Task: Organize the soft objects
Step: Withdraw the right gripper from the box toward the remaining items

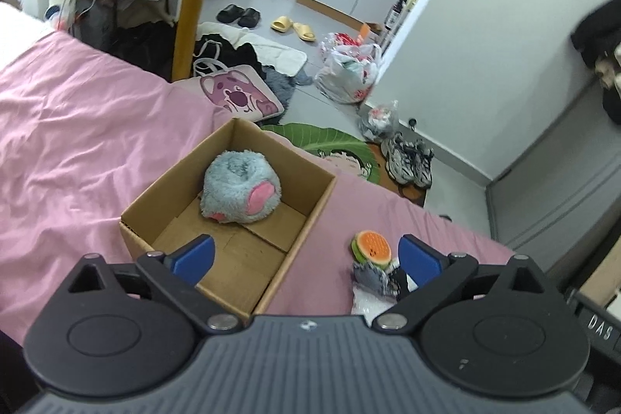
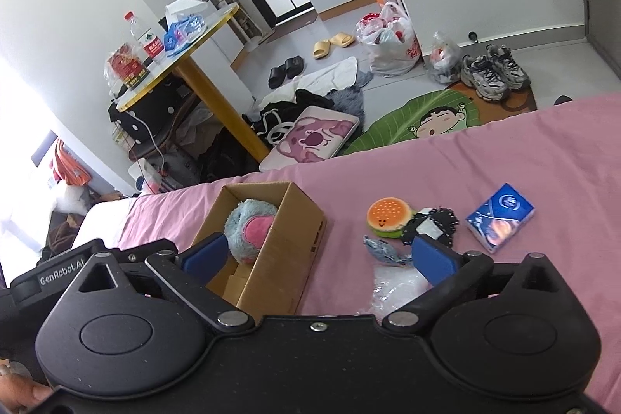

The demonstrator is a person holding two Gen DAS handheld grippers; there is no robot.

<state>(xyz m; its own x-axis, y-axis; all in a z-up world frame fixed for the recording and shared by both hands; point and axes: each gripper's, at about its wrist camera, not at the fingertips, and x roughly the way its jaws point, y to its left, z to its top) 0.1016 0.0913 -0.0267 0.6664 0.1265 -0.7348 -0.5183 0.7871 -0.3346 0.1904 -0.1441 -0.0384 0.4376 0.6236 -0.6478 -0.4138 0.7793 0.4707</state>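
Your left gripper (image 1: 306,258) spread wide and empty at lower centre, your right gripper (image 2: 316,255) likewise, grey-pink plush (image 1: 240,191) inside the cardboard box (image 1: 322,204) mid-frame on the pink sheet (image 1: 77,127), burger toy (image 2: 389,214) right of the box, touching what may be a dark fabric scrap (image 2: 382,249), blue packet (image 2: 500,216) far right.

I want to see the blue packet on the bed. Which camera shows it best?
The right wrist view. The blue packet lies there in full on the pink bedsheet, right of the burger toy. The left wrist view does not show it at all; only the burger toy appears there.
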